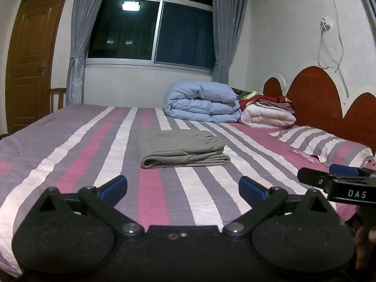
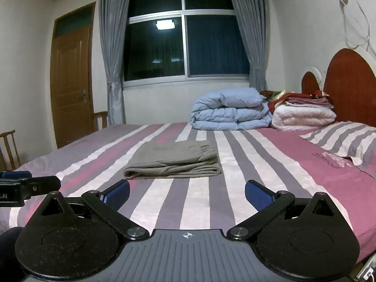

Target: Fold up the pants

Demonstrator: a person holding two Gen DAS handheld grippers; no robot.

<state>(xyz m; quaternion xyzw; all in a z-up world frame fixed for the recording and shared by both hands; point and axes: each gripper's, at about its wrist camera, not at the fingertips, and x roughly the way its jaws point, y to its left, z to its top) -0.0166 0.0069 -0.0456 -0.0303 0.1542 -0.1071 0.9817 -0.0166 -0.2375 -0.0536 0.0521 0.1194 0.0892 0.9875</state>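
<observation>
Grey pants [image 1: 182,149] lie folded in a flat rectangle on the striped bed [image 1: 70,155]; they also show in the right wrist view [image 2: 174,164]. My left gripper [image 1: 183,189] is open and empty, held above the bed's near edge, short of the pants. My right gripper [image 2: 187,193] is open and empty, also short of the pants. The right gripper's side shows at the right edge of the left wrist view [image 1: 338,183]. The left gripper's side shows at the left edge of the right wrist view [image 2: 28,185].
A folded blue duvet [image 1: 202,102] and a stack of folded bedding [image 1: 270,112] sit at the far side of the bed. A striped pillow [image 1: 324,143] lies by the red headboard [image 1: 315,94]. A wooden door [image 2: 70,87] and chairs [image 2: 9,148] stand at left.
</observation>
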